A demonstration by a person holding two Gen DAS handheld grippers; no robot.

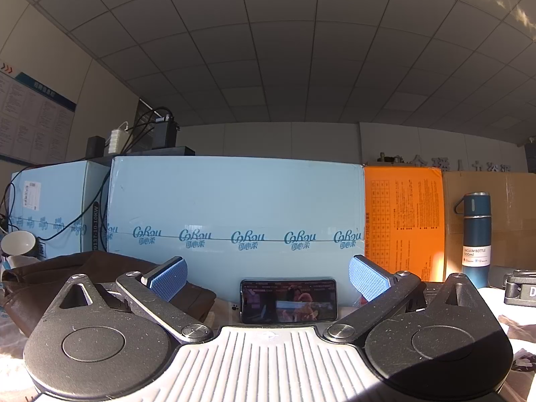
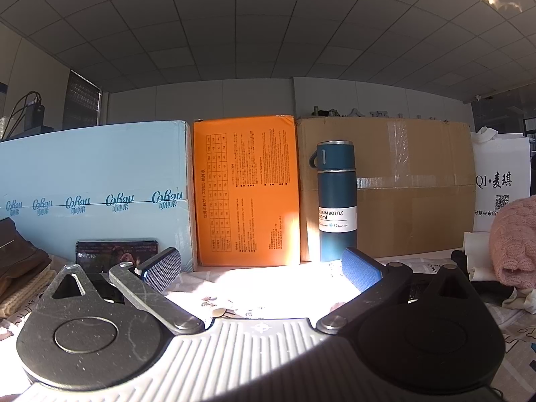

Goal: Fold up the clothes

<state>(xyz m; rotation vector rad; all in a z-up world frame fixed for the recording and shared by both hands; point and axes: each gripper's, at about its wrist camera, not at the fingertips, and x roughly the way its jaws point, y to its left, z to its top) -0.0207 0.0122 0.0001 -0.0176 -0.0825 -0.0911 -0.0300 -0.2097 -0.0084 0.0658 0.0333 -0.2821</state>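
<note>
Two pale-blue cartons [image 1: 234, 201] [image 1: 50, 207]; one orange carton [image 2: 246, 194]; one brown carton [image 2: 402, 187]; one vacuum bottle [image 2: 336, 201]; one phone [image 1: 288, 300]; one white bag [image 2: 502, 181]; one white cup [image 1: 18, 243]; two grippers [image 1: 268, 274] [image 2: 263, 266].

A grid of grey ceiling tiles [image 2: 254, 33] spans an office where a pale blue carton [image 1: 234, 207], an orange box [image 2: 246, 194] and a taped brown cardboard box [image 2: 412, 187] stand side by side before a grey wall [image 2: 201, 100]. Low sunlight falls in a bright patch across the patterned tabletop [image 2: 268, 284], and a notice board [image 1: 30, 117] hangs on the left wall.
</note>
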